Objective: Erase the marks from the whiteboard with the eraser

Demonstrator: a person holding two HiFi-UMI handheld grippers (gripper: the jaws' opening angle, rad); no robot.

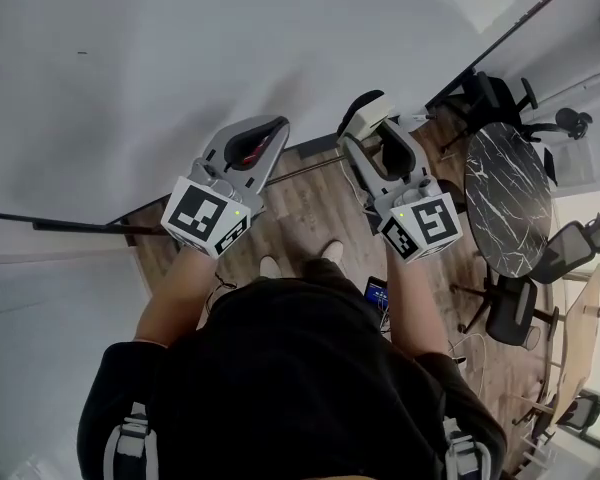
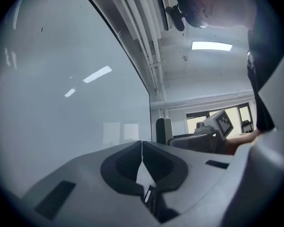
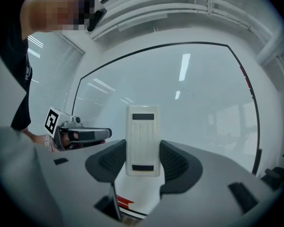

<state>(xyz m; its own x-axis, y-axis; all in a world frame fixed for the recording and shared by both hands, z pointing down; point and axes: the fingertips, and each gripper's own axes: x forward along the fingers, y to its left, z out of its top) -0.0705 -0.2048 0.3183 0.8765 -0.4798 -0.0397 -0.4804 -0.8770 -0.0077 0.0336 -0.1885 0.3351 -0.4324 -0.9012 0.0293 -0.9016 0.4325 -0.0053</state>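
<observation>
Eraser (image 3: 143, 126) stands upright, clamped between the fingers (image 3: 108, 163) of the right gripper (image 3: 143, 156).

shirt (image 1: 280, 388): black, short-sleeved | shoulder straps (image 1: 130, 448): grey (possibly a harness) | shoes (image 1: 332, 251): pale

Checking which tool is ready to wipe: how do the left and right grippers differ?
The left gripper is empty; the right gripper holds the white eraser upright. The left gripper's jaws meet; the right gripper's jaws stay apart, clamped on the eraser's sides. Both face the whiteboard and carry marker cubes.
</observation>
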